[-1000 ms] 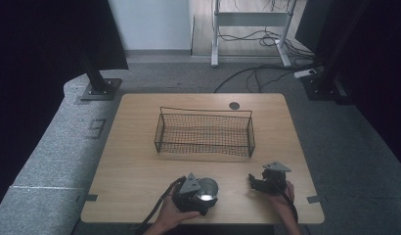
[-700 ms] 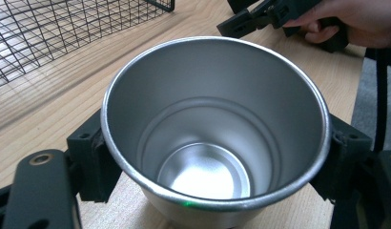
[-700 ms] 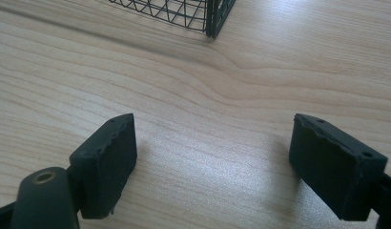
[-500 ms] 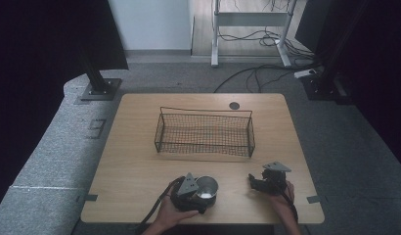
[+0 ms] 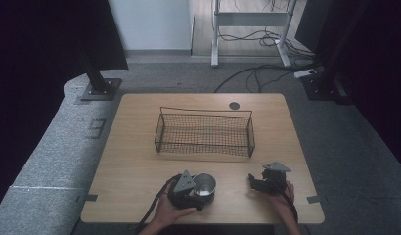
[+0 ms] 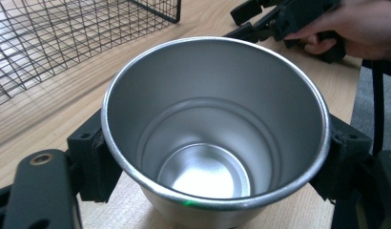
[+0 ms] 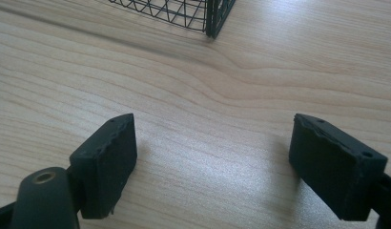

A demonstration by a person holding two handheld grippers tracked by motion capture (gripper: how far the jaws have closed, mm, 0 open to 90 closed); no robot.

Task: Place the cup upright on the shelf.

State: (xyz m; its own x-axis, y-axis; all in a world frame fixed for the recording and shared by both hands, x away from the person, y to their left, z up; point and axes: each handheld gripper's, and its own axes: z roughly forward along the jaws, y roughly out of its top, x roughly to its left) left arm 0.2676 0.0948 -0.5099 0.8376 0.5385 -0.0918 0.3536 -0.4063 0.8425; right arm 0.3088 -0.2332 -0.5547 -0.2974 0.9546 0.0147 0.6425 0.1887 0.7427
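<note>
unlabelled steel cup (image 6: 215, 129) in left claw (image 6: 215, 162)

In my left gripper view, the shiny round metal cup (image 6: 215, 133) is hiding the inner faces of my left gripper (image 6: 215, 157), so the pads' contact with its wall is not showing. The cup's base is running off the bottom edge. The black wire mesh basket (image 6: 65, 38) is getting cut off at the top and left edges. In my right gripper view, just one basket corner (image 7: 210, 16) is peeking in at the top.
</note>
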